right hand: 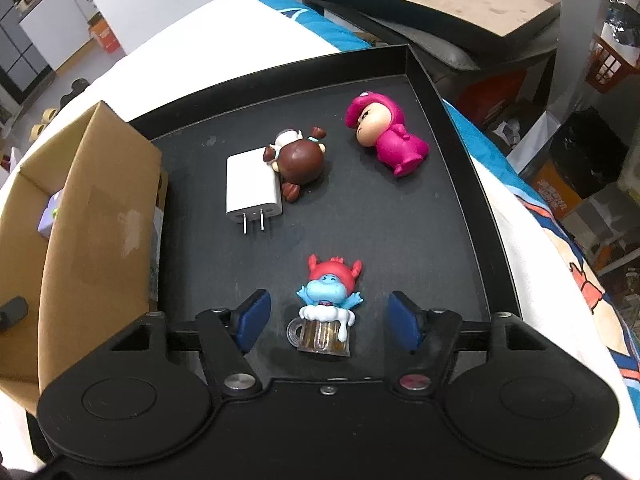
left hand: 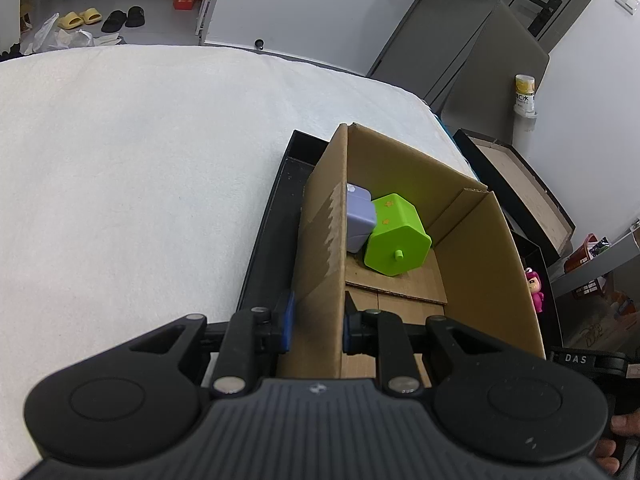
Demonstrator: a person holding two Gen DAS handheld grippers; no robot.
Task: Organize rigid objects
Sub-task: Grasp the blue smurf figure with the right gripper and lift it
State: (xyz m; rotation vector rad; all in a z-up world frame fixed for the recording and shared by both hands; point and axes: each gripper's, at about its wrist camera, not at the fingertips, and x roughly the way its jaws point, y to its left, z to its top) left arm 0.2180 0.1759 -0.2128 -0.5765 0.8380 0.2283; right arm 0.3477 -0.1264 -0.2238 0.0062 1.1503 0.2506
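Left claw (left hand: 316,330) is clamped on the near wall of the cardboard box (left hand: 480,248), one blue pad outside the wall and one inside. Right claw (right hand: 326,318) stands with its jaws apart around the blue figure in a beer mug (right hand: 324,312), which sits upright between the pads with a clear gap on each side, so neither pad touches it.

Beyond that figure, the black tray (right hand: 460,184) has bare floor in the middle. Farther back lie the white charger (right hand: 252,186), prongs toward the camera, and the brown-haired figure (right hand: 298,162), which rests against the charger's far right corner. The pink figure (right hand: 386,136) lies on its side, well apart from those two, near the tray's right rim. The tray's raised rim runs close along the right and far sides.

The cardboard box stands in the tray's left part, its top open. Inside it, at the far end, the green hexagonal block (left hand: 396,240) lies against the lilac block (left hand: 360,220), which sits in the corner; the box's near floor is bare.

The tray rests on a white cloth (left hand: 140,180) covering the desk, with wide open cloth to the left of the box.
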